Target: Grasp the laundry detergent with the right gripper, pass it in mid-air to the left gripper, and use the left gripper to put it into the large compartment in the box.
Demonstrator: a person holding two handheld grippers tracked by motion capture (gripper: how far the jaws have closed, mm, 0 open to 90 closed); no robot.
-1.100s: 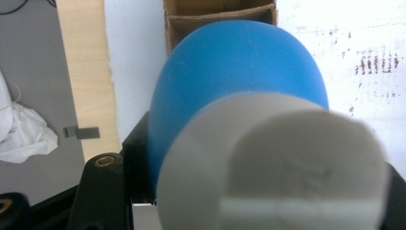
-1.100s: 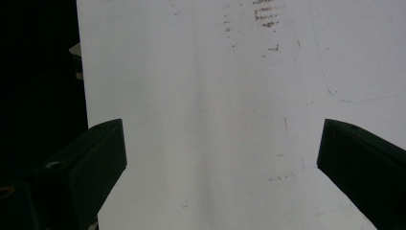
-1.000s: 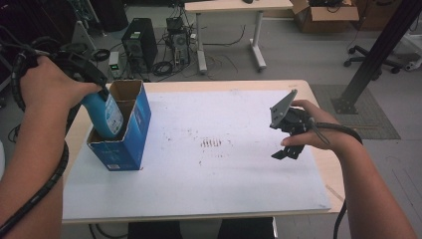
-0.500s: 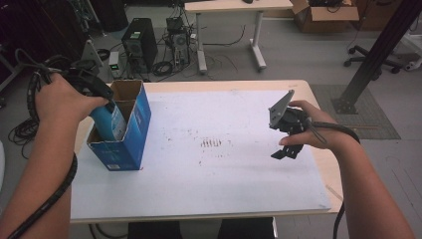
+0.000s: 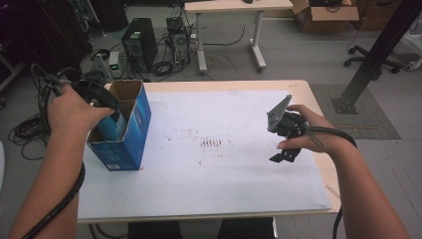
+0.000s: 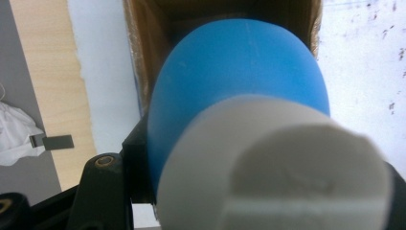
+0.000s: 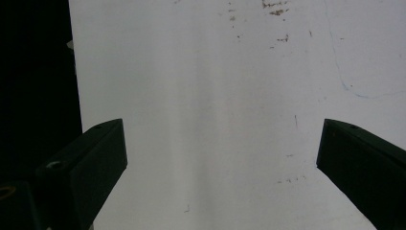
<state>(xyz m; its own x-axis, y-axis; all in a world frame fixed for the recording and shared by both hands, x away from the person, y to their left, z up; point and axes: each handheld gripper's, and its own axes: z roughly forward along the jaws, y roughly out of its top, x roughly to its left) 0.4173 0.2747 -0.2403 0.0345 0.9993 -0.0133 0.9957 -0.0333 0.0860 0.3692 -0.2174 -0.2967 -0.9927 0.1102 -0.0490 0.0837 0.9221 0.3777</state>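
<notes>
A blue cardboard box point(image 5: 130, 135) stands open-topped at the table's left side. My left gripper point(image 5: 112, 118) is shut on a blue bottle point(image 5: 110, 128) with a white cap point(image 6: 273, 167), and the bottle's lower part is down inside the box. In the left gripper view the blue bottle point(image 6: 239, 72) points into the box's brown interior point(image 6: 158, 28). At the right side of the table, my right gripper point(image 5: 284, 155) hovers above the white table top point(image 5: 214, 174). Its jaws stand wide open with nothing between them, as the right gripper view point(image 7: 220, 158) shows.
The white sheet bears dark smudges point(image 5: 211, 143) near its middle. Bare wood point(image 5: 326, 169) shows along the table's right edge. Behind the table stand a computer tower point(image 5: 139, 42), floor cables point(image 5: 25, 127) and another desk point(image 5: 234, 7).
My left hand has lowered, taking the blue bottle deeper into the box. The right hand and its gripper have kept still.
</notes>
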